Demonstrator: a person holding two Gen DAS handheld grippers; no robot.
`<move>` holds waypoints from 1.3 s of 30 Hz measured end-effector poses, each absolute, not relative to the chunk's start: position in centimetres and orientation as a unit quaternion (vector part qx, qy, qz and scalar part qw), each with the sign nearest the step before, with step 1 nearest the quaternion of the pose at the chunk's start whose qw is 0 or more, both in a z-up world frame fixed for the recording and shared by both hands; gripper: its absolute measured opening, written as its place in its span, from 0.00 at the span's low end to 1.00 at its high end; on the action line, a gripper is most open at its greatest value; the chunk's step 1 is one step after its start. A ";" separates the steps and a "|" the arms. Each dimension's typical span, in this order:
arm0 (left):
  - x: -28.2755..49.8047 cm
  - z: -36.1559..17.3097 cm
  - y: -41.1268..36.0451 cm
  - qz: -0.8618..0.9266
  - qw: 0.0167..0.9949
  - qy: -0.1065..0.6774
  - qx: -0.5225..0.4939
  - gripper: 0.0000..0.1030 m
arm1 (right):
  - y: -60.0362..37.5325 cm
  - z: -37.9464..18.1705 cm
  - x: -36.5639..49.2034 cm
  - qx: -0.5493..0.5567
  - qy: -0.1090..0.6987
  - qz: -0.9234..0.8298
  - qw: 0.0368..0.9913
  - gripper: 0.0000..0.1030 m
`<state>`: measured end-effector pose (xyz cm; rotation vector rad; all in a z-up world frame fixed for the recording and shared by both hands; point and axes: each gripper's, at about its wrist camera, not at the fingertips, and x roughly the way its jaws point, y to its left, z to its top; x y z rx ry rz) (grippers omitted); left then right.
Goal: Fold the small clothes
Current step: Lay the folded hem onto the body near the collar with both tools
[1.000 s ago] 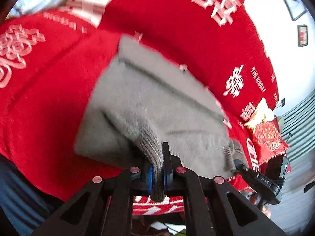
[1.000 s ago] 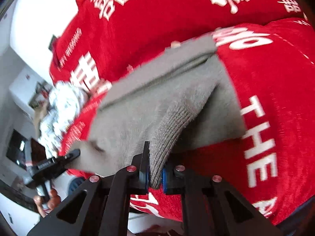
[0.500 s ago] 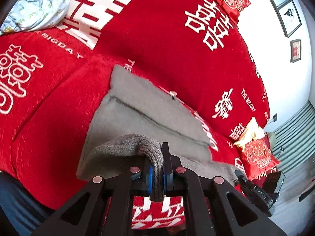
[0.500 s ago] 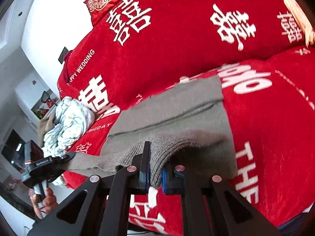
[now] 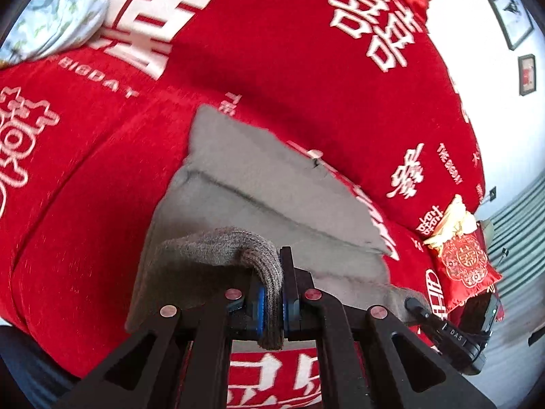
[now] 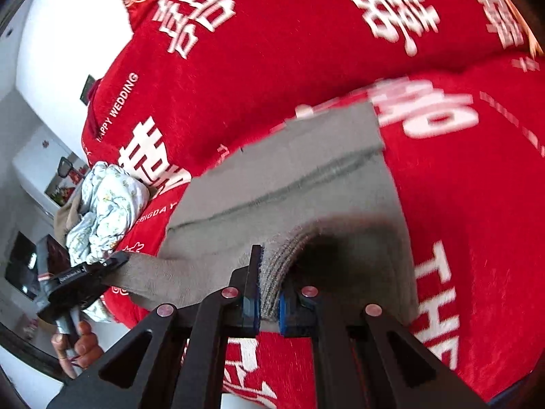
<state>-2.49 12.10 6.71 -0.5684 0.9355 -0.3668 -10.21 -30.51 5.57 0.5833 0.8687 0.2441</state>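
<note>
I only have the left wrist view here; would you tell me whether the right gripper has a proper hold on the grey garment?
Observer: Yes, the right gripper is shut on the ribbed hem of the grey garment.
Operator: Thank you. Is anything else lying on the red cover on that side?
Observer: A crumpled pale floral cloth lies on the red cover, apart from the garment.
Operator: And is my left gripper visible from there?
Observer: Yes, the left gripper shows at the left edge, clamped on the garment's other corner.
</note>
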 end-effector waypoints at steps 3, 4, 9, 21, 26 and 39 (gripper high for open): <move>-2.4 5.4 13.0 -0.166 0.829 0.455 -0.280 0.07 | -30.8 4.3 -10.6 0.293 0.419 0.117 0.851 0.07; -2.4 5.2 13.2 -0.164 0.826 0.458 -0.284 0.07 | -30.9 4.4 -10.9 0.295 0.413 0.117 0.854 0.07; -2.2 7.4 12.7 -0.154 0.846 0.443 -0.254 0.07 | -30.4 6.8 -11.1 0.266 0.387 0.109 0.876 0.07; 0.6 11.6 11.4 -0.171 0.858 0.423 -0.237 0.07 | -30.5 11.5 -8.0 0.235 0.356 0.094 0.900 0.07; 1.9 12.4 11.0 -0.171 0.862 0.418 -0.231 0.07 | -30.6 12.5 -6.4 0.236 0.348 0.088 0.903 0.07; 7.0 13.2 10.3 -0.161 0.856 0.431 -0.235 0.07 | -31.0 13.3 -0.8 0.247 0.352 0.074 0.900 0.07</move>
